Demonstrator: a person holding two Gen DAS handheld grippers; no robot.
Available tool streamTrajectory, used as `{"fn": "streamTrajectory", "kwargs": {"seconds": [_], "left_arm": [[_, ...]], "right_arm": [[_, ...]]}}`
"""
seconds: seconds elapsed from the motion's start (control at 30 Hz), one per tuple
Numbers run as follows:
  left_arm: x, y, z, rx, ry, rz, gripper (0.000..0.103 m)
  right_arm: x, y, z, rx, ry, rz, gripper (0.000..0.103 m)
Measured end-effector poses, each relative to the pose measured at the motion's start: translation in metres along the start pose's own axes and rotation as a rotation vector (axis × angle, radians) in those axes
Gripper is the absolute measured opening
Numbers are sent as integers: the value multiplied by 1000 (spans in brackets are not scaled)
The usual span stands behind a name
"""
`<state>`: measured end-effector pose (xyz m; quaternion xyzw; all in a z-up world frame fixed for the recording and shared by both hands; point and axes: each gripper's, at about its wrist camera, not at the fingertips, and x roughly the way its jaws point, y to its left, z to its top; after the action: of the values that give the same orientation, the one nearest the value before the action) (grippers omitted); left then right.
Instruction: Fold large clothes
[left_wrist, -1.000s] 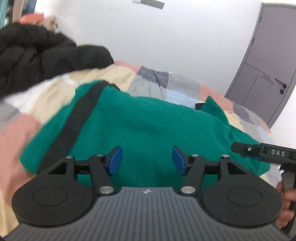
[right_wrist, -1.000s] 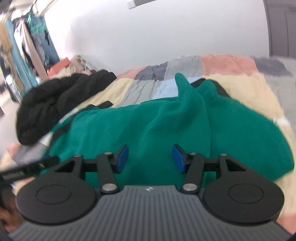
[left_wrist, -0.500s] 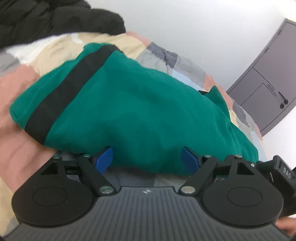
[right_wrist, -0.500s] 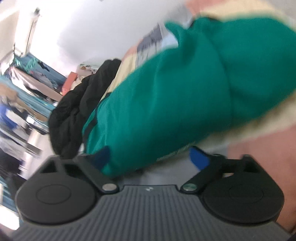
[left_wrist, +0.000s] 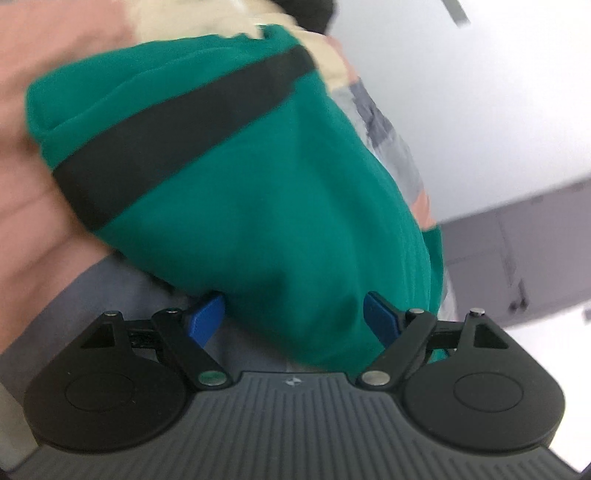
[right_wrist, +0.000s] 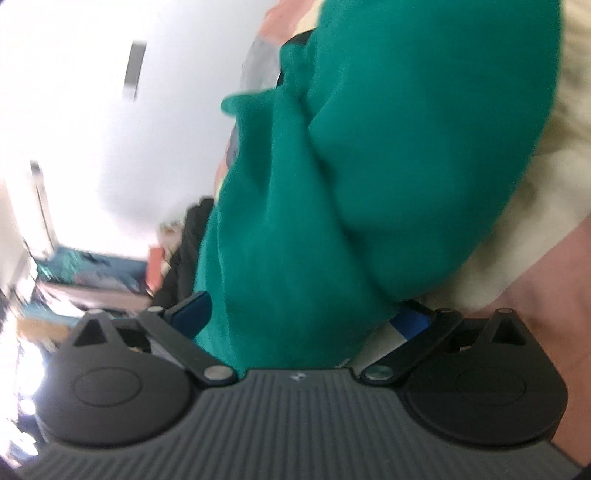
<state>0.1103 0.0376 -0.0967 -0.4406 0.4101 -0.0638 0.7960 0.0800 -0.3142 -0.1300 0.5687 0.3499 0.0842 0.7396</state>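
— Green garment, front and centre! Lies humped on the bed, black band running slantwise across the far part.

— Looks doubled over already?

— Hard to say for sure. Shows a soft ridge and overlapping layers in the right wrist view, so perhaps one rough fold laid in. Nowhere near a flat, squared packet, though.

— And the left gripper?

— Down low at the near edge, fingers spread wide, straddling a lump of green cloth. Not pinching anything yet: beside the fabric, maybe brushing it, not pressing.

— Same on the other side?

— Much the same. Right gripper tipped onto its side, fingers at full spread, near edge of the cloth between them, nothing clamped.

— So, the score so far?

— Early days, by the look of it. Done: laid out on the bed, possibly one loose fold in. Left to do: closing on the near edge with both grippers, carrying it over, smoothing the bulges, squaring the sides.

— Any snag ahead?

— Thick, floppy cloth, so could easily catch several layers at once. Blurred too; can't tell which layer sits between the fingers on either side.
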Motion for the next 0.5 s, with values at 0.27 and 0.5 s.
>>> {"fn": "streamTrajectory", "kwargs": {"seconds": [0.27,0.5], "left_arm": [[-5,31,15,-209,-79,-46,84],[-3,31,18,-230,-147,-56,84]], "right_arm": [[-28,-14,0,78,-147,-39,103],[-14,-23,8,102,-140,-22,103]]}}
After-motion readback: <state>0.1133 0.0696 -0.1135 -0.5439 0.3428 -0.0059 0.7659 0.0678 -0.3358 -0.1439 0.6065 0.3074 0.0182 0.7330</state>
